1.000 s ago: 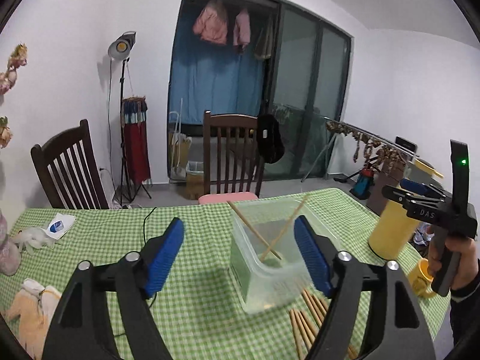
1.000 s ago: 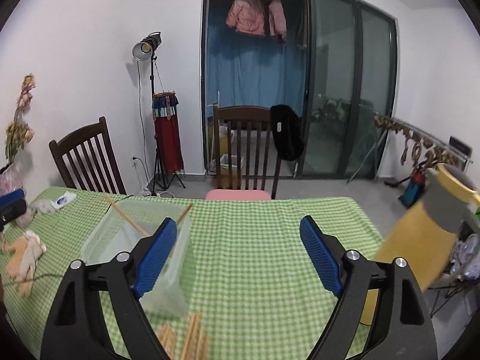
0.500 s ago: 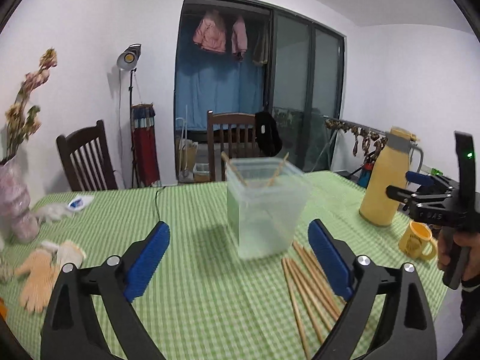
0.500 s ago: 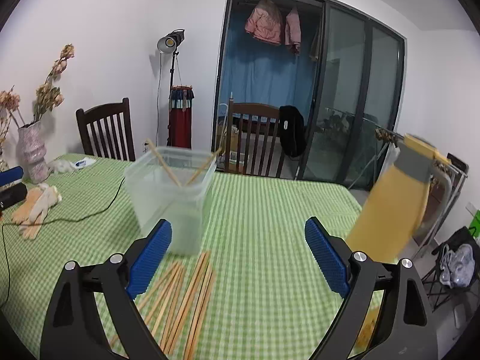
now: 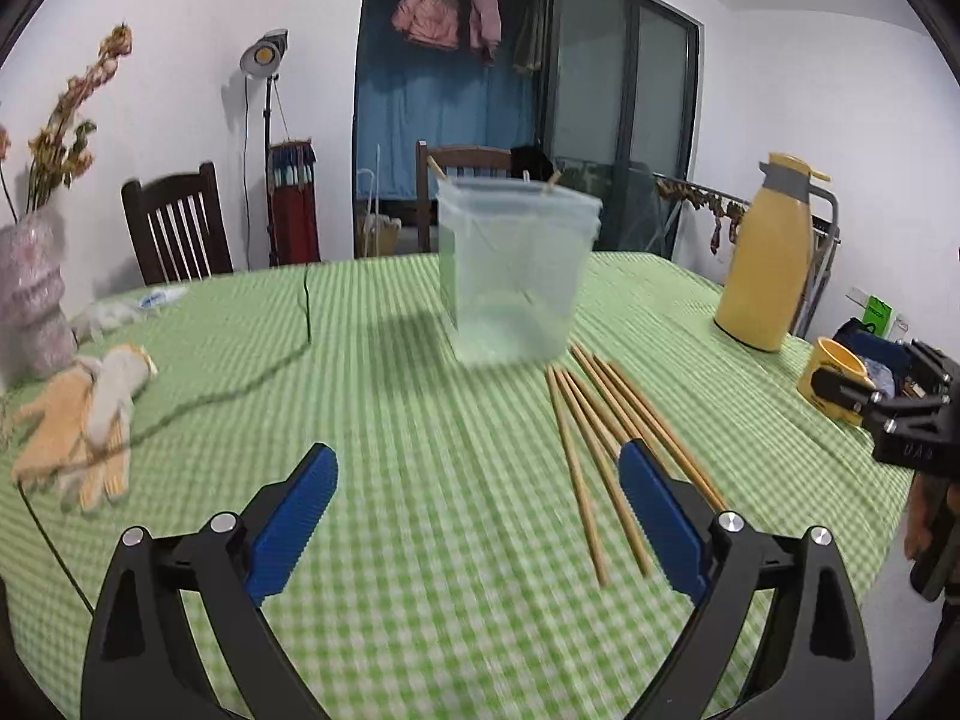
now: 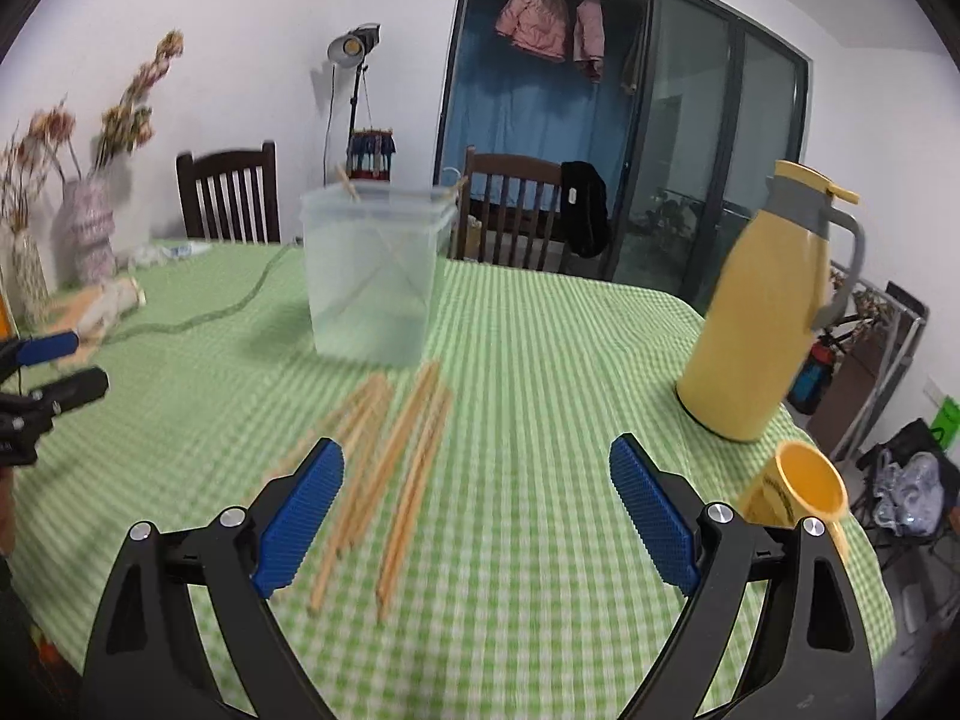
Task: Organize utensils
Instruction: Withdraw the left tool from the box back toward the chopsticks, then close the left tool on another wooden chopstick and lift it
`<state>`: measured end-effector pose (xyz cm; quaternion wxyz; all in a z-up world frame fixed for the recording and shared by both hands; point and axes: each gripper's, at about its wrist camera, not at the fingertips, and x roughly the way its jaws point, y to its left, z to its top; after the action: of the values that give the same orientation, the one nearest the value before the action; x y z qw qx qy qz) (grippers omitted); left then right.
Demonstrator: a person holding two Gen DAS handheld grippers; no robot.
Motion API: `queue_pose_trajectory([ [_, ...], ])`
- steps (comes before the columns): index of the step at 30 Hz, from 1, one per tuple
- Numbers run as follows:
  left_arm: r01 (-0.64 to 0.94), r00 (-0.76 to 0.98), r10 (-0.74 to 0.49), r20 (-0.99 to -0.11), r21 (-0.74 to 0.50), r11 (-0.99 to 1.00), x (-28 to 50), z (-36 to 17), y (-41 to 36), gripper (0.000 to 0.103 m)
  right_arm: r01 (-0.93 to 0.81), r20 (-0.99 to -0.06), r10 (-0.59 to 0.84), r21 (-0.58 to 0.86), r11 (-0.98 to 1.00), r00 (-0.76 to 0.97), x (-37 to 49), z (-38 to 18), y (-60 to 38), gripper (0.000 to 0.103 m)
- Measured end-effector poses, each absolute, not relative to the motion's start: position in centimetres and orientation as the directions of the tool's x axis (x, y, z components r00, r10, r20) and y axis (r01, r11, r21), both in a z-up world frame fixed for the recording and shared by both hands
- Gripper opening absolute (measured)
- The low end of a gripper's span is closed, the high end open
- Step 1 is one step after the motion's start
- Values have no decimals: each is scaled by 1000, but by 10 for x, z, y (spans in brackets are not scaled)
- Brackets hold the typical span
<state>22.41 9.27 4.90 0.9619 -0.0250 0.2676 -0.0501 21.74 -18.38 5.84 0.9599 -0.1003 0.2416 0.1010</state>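
Observation:
A clear plastic tub (image 5: pixel 515 269) stands on the green checked table, with two wooden chopsticks leaning inside it; it also shows in the right wrist view (image 6: pixel 373 276). Several loose chopsticks (image 5: pixel 606 432) lie on the cloth just in front of the tub, also in the right wrist view (image 6: pixel 384 468). My left gripper (image 5: pixel 477 516) is open and empty, above the cloth left of the chopsticks. My right gripper (image 6: pixel 477 510) is open and empty, with the chopsticks under its left finger. The right gripper shows at the left wrist view's right edge (image 5: pixel 900 420).
A yellow thermos jug (image 6: pixel 762 312) and a yellow mug (image 6: pixel 798 489) stand at the table's right edge. Gloves (image 5: pixel 90 414), a black cable (image 5: pixel 240 384) and a vase of dried flowers (image 5: pixel 30 294) are on the left. Chairs stand behind the table.
Both grippers have pulled back from the tub and dropped lower toward the table. The loose chopsticks now lie close in front of the fingers. Both stay open.

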Motion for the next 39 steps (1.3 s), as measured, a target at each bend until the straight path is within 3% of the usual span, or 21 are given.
queue_pose_trajectory([
  [5,103,869,-100,-484,-21,994,191,30,73,92,-289,-506,172,-163,943,845,192,34,-185,87],
  [9,119,851,-76,-519,49,992,179,13,59,92,-288,-500,158,-194,938,852,176,20,-187,87],
  [14,160,836,-107,-538,53,986,169,-9,53,92,-260,-543,128,-173,950,830,178,12,-193,87],
  [19,182,772,-138,-620,8,983,185,-13,50,92,-242,-534,129,-147,959,836,175,1,-196,87],
  [24,170,765,-165,-623,-52,984,195,-11,45,91,-269,-593,171,-80,960,786,185,-14,-199,87],
  [29,218,715,-174,-677,-20,976,217,-18,30,65,-274,-603,213,-10,962,768,201,-11,-203,87],
  [30,222,710,-171,-683,-13,975,222,-18,28,64,-279,-600,220,-6,960,769,203,-10,-203,87],
  [34,253,670,-184,-719,-13,967,244,-22,20,55,-312,-605,256,14,950,754,211,-8,-202,70],
  [39,267,625,-203,-754,-39,963,273,-31,9,51,-344,-650,288,43,938,703,224,-19,-200,54],
])
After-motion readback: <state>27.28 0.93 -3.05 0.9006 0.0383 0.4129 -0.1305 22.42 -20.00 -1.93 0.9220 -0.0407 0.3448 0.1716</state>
